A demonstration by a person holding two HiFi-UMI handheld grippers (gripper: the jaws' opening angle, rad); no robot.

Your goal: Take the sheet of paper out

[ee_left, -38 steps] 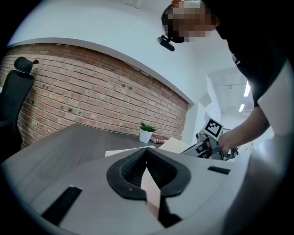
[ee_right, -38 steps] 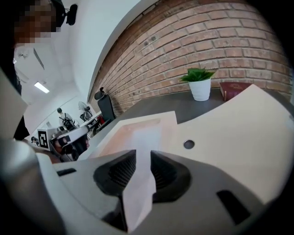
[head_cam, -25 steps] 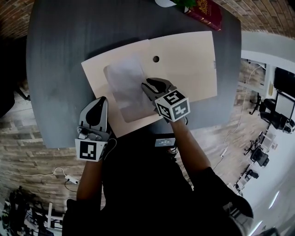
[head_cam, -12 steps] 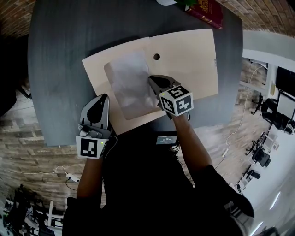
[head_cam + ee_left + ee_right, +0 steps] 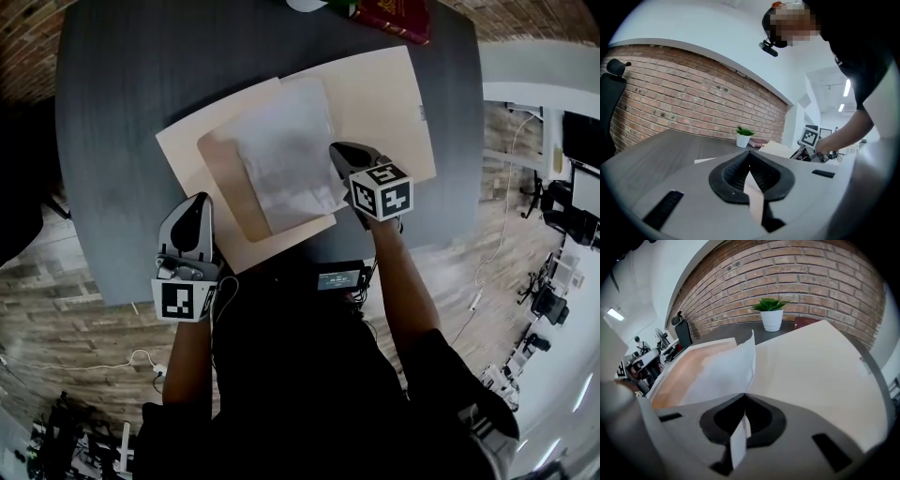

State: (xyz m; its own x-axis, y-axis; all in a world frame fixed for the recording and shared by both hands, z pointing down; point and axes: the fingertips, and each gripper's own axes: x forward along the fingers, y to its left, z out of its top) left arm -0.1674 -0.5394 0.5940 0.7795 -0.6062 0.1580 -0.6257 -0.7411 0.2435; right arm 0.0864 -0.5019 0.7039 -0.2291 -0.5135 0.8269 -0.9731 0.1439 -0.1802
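The right tool is pinched shut on the paper sheet; the left tool clamps the folder edge.

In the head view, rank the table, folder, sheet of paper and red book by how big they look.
Largest first:
table
beige folder
sheet of paper
red book, cut off at the frame's edge, so its full size is unsure

The dark grey counter carries an open beige folder; beyond the folder sit a red book and a white plant pot.

Sheet atop folder on table
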